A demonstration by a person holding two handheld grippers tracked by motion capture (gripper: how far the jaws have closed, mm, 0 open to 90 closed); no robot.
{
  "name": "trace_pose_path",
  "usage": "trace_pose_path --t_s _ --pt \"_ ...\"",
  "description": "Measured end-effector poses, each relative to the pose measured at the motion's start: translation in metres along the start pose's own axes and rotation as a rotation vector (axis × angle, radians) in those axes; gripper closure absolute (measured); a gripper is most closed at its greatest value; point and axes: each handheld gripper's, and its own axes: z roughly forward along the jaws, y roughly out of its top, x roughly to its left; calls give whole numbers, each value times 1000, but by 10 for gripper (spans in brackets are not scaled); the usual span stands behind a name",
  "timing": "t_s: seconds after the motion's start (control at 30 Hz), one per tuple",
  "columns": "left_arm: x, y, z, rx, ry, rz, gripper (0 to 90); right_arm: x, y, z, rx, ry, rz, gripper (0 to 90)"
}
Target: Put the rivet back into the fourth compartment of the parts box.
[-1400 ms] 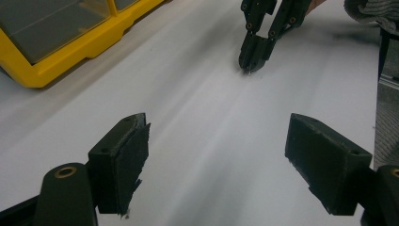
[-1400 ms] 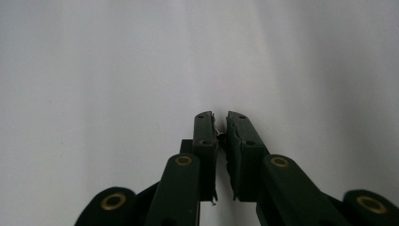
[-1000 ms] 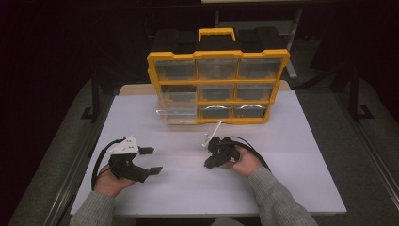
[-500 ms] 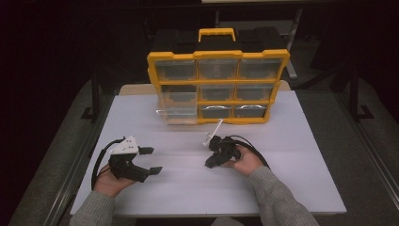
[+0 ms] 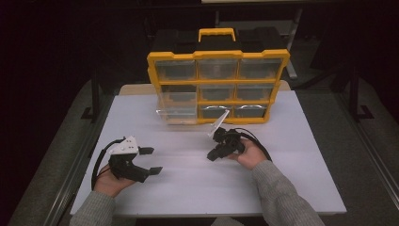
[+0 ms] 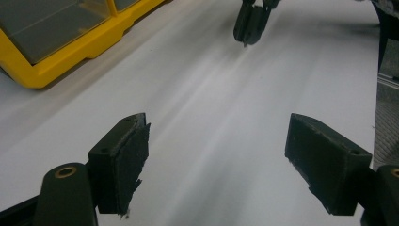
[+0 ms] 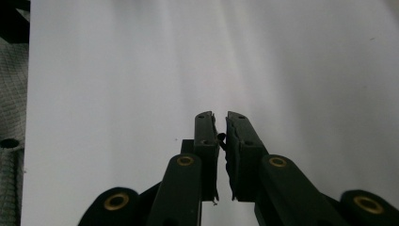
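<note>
A yellow organizer (image 5: 218, 56) with clear drawers stands upright at the back of the white table (image 5: 188, 188). Its lower-left clear drawer (image 5: 176, 113) is pulled out toward me. My left gripper (image 5: 150, 161) rests at the front left, jaws wide open with only bare table between the pads (image 6: 123, 162). My right gripper (image 5: 212, 155) lies in front of the organizer, aimed left and toward me. Its jaws stand almost together in the right gripper view, pinching a tiny dark part (image 7: 221, 137) that I cannot identify. In the left gripper view the right gripper (image 6: 249, 23) hovers just above the table.
The organizer's yellow corner (image 6: 56, 56) lies to the upper left in the left gripper view. Dark floor and metal rails (image 5: 371, 141) flank the table. A cable (image 5: 256, 141) loops behind the right hand.
</note>
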Motion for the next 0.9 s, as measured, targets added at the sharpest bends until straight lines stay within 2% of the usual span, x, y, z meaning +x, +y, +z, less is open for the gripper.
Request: trace_pose_path --t_s 0.23,0.33,0.9 --pt "1 0 -1 -4 2 10 216 -6 6 -16 -25 13 15 822" --pt "2 0 -1 -4 4 12 216 -8 8 -21 -24 -1 16 822" --pt "1 0 0 -1 -2 7 216 -17 19 -54 -64 -9 31 822"
